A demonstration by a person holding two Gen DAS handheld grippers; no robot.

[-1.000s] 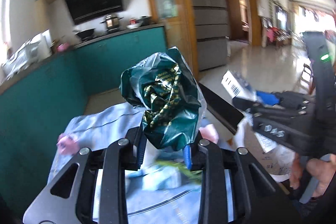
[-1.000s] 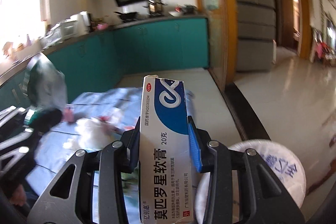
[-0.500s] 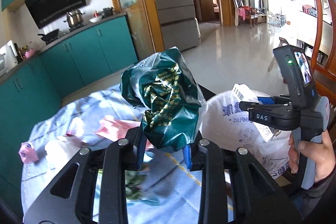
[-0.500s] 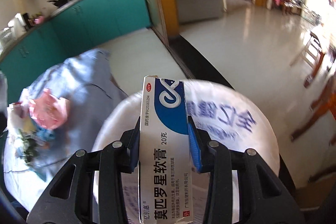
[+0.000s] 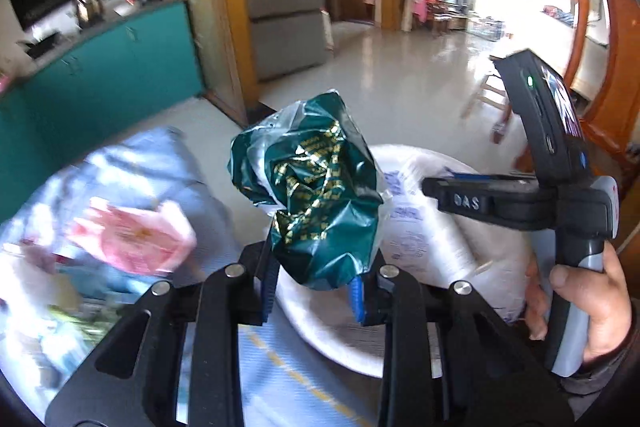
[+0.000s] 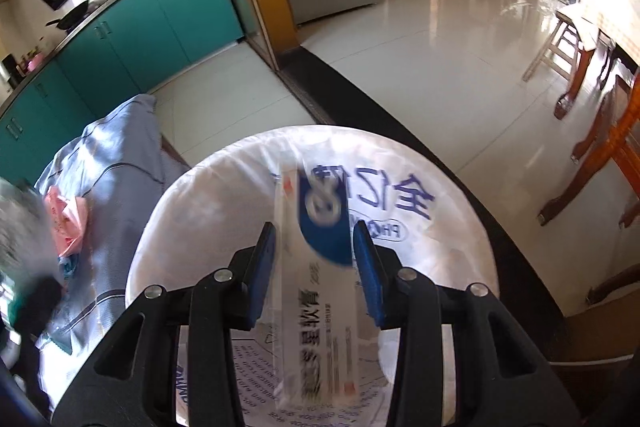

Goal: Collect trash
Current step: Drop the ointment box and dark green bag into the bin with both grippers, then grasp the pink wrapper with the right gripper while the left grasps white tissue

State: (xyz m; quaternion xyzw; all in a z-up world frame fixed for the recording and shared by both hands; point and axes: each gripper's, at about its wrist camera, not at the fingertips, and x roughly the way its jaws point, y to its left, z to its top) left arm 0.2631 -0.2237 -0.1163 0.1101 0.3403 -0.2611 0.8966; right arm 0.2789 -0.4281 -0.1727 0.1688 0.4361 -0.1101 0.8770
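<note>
Green wrapper in left fingers, ointment box between right fingers.

The green wrapper is crinkly, glossy plastic film with shiny gold print and some clear film mixed in. The little box looks like smooth matt card, white and blue. The white bag lining the bin is thin, slightly translucent plastic with a soft sheen. The blue cloth on the left is matt woven fabric, all rumpled. The gripper frames are matt black plastic with bright metal screw heads and ribbed blue pads. The far floor is very glossy tile; the chair on the right is varnished wood.
</note>
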